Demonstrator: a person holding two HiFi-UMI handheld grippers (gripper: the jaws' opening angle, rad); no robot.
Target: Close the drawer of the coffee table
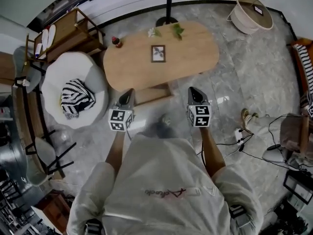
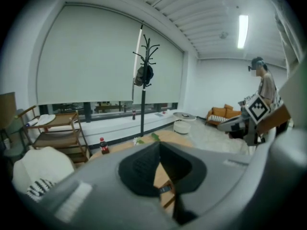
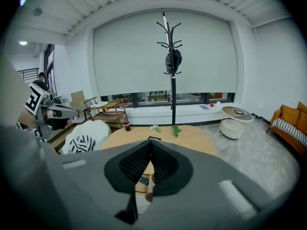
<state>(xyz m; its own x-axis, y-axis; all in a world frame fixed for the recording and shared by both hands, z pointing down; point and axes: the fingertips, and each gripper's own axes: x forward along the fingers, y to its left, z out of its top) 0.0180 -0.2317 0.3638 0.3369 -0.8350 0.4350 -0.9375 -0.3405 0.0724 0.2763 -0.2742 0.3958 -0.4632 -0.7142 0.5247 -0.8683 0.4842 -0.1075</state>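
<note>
Drawer [image 1: 152, 95] juts out between closed, empty left tongs [image 1: 128, 93] and right tongs [image 1: 194, 91].

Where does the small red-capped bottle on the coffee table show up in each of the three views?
Head view: the bottle stands upper left of centre, at the left end of the coffee table.
Left gripper view: the bottle is lower left, on the table's left end.
Right gripper view: the bottle is left of centre, on the table's left end.
Shared landmark: the coat stand behind the table.
</note>
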